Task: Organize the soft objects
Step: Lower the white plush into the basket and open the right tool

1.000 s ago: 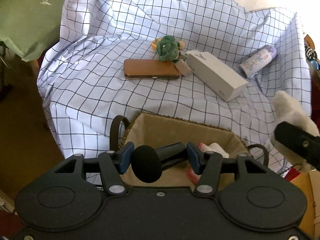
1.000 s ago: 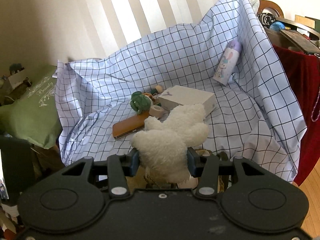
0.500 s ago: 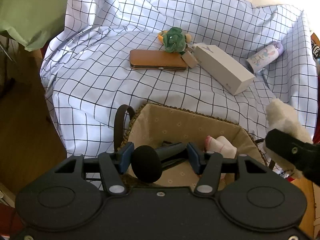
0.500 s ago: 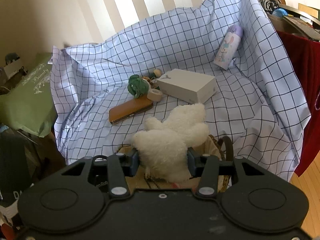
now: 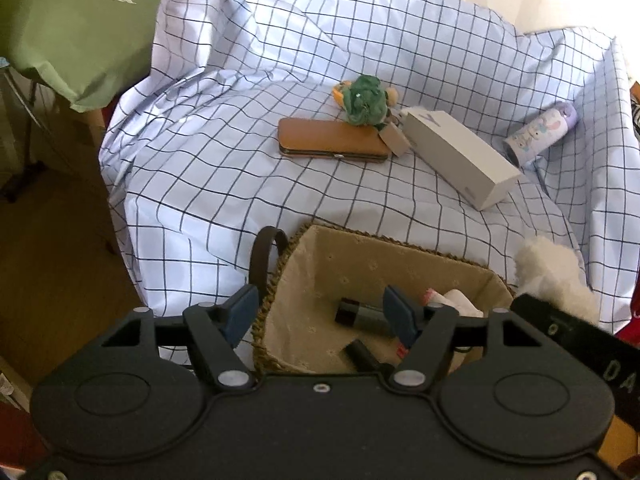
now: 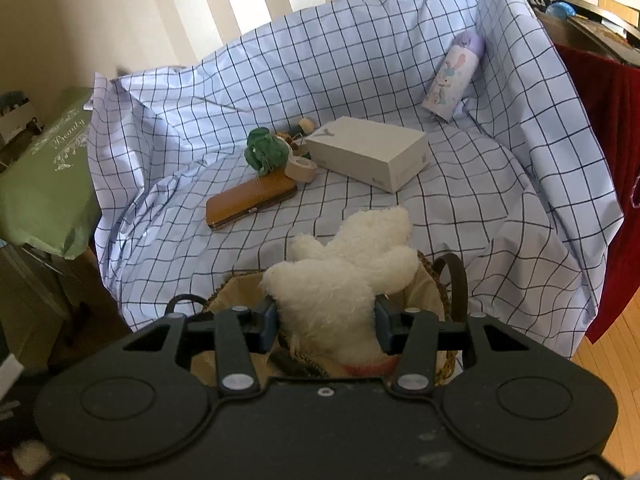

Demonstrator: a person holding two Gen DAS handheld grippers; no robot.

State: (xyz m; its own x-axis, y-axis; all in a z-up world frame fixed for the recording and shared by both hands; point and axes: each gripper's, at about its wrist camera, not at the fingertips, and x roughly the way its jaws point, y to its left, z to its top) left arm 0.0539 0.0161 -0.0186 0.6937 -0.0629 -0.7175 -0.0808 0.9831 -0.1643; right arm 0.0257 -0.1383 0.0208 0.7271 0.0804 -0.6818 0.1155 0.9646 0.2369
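Two tools hang over the fabric-lined wicker basket (image 5: 404, 258) on the checked white cloth (image 5: 224, 184): the left tool (image 5: 320, 316), jaws just spread and empty, above a dark cylindrical microphone (image 5: 360, 314) lying inside, the right tool (image 6: 326, 322) clamped on a fluffy white plush toy (image 6: 344, 272).

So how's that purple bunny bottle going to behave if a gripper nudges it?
The bottle looks rigid and round, so it will probably roll. It leans on the rumpled checked cloth, which may slow it. Its smooth printed side looks slippery.
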